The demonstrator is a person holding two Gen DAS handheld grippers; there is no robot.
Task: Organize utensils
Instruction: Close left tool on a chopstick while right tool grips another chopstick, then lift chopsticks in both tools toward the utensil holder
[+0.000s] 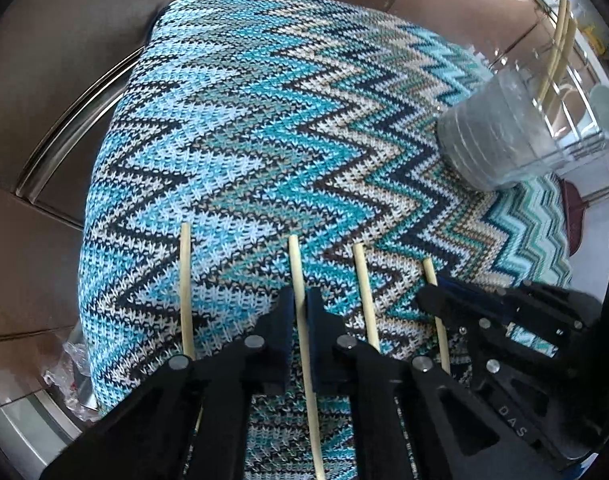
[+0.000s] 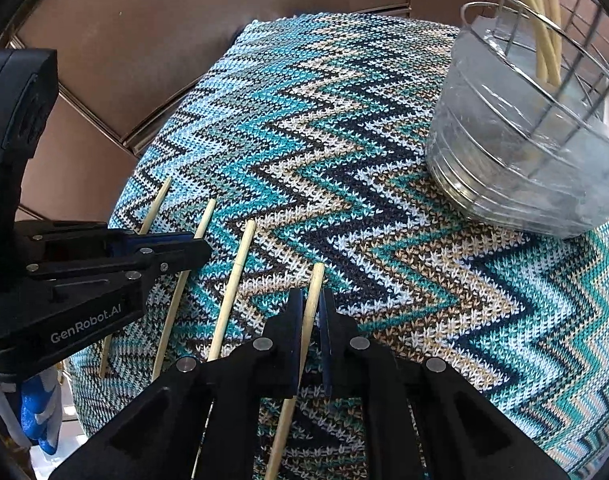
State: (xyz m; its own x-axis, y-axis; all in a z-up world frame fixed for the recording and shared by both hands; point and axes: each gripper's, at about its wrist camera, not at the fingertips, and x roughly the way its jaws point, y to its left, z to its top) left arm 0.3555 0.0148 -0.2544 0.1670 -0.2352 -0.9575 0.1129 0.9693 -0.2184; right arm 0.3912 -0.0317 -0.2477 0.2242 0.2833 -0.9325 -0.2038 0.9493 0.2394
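Four chopsticks flat on the knitted cloth (image 1: 264, 120) covering the surface, roughly parallel and apart from one another.

1. Far-left chopstick (image 1: 185, 292): free, untouched by either tool.
2. Second chopstick (image 1: 295, 264): between the pads of the left tool (image 1: 300, 304), pressed together on it near the blunt upper end. Pinched, not yet lifted off the cloth.
3. Third chopstick (image 1: 366, 296): free, between the two tools.
4. Fourth chopstick (image 2: 317, 276): pinched in the right tool (image 2: 311, 304), likewise close to the thick end, resting on the cloth.
5. Far right: wire holder (image 2: 544, 92) with a clear liner cup, well apart from the four, already loaded with upright stored chopsticks (image 2: 540, 32).

Handling, as judged:
- Treat as very light, stiff and thin; likely smooth bamboo or wood, so prone to rolling or pivoting in a narrow pinch.
- Expect droop of the long free end with a grip this near one end; grip nearer the middle for a level carry, or keep the end grip for tipping upright into the holder.
- Lift straight off the soft knit to avoid snagging.
- Keep firm pressure; little risk of breakage.
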